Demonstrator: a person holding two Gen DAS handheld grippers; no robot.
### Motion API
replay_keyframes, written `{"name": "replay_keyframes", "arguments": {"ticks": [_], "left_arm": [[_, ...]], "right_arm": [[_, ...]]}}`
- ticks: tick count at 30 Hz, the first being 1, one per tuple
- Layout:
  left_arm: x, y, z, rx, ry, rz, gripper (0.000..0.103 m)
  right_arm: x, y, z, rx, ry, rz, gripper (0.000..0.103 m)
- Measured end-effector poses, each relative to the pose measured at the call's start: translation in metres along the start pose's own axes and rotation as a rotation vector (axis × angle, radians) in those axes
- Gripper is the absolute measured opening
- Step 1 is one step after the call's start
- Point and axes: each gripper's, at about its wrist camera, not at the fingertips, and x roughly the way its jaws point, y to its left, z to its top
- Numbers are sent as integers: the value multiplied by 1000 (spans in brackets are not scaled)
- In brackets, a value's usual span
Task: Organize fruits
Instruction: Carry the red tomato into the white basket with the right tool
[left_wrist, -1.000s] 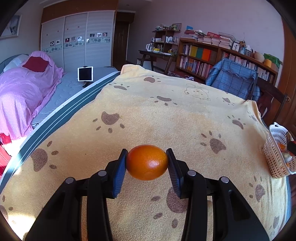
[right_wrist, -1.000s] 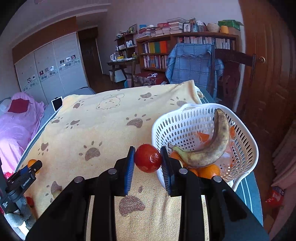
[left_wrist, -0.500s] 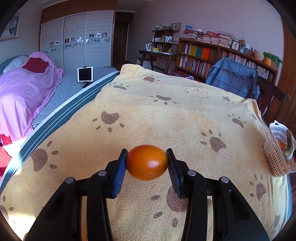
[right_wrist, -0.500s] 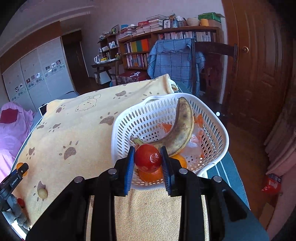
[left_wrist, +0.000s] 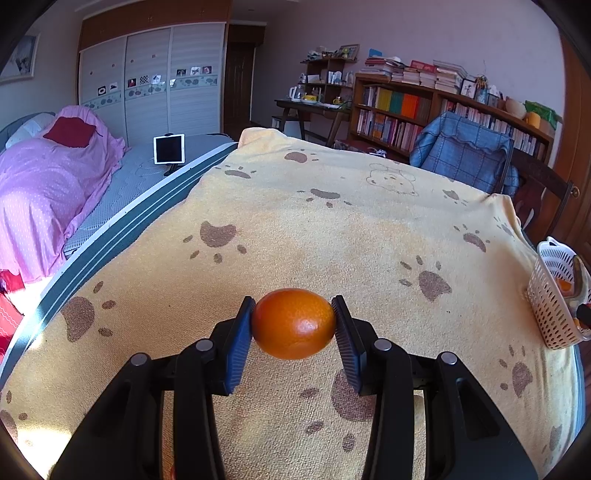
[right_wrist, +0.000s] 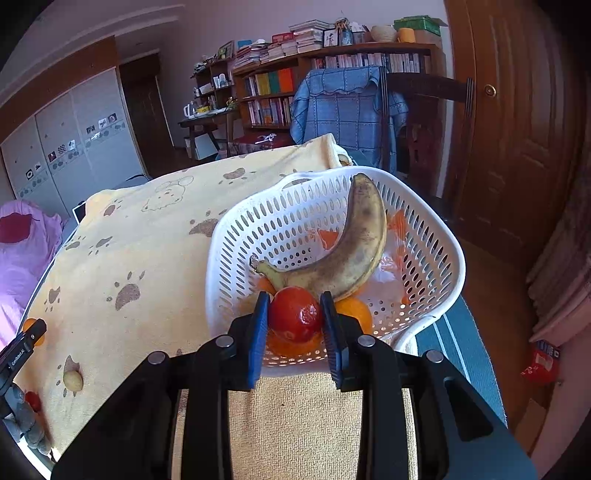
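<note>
Red fruit (right_wrist: 294, 310) over basket (right_wrist: 436, 236) rim (gripped).

A round orange tangerine (left_wrist: 293, 323) is held above the towel, while a glossy red tomato (right_wrist: 294, 314) is poised over the white perforated plastic basket (right_wrist: 436, 236) containing a browned banana (right_wrist: 354, 243).

At the right edge of the left wrist view, the white perforated plastic basket (left_wrist: 550, 314) is cut off, its contents mostly hidden. In the right wrist view, a brown-spotted yellow banana (right_wrist: 347, 254) and a red round fruit (right_wrist: 294, 314) cover the orange fruits (right_wrist: 352, 312) beneath. At lower left, a small pale round object (right_wrist: 73, 381) is too small to identify.
</note>
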Motion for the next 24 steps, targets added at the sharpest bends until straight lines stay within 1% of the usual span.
{"name": "replay_keyframes", "arguments": {"ticks": [4, 6, 7, 17, 24], "left_arm": [[0, 0, 0, 0, 1, 0, 43], [0, 0, 0, 1, 0, 0, 43], [0, -1, 0, 3, 0, 1, 43], [0, -1, 0, 8, -2, 0, 43], [-4, -1, -1, 19, -22, -7, 43]], "right_arm": [[1, -1, 0, 4, -3, 2, 31], [1, -2, 0, 9, -6, 4, 39], [1, -2, 0, 8, -8, 4, 40], [-7, -8, -3, 41, -46, 6, 40], [-20, -17, -6, 60, -117, -29, 40]]}}
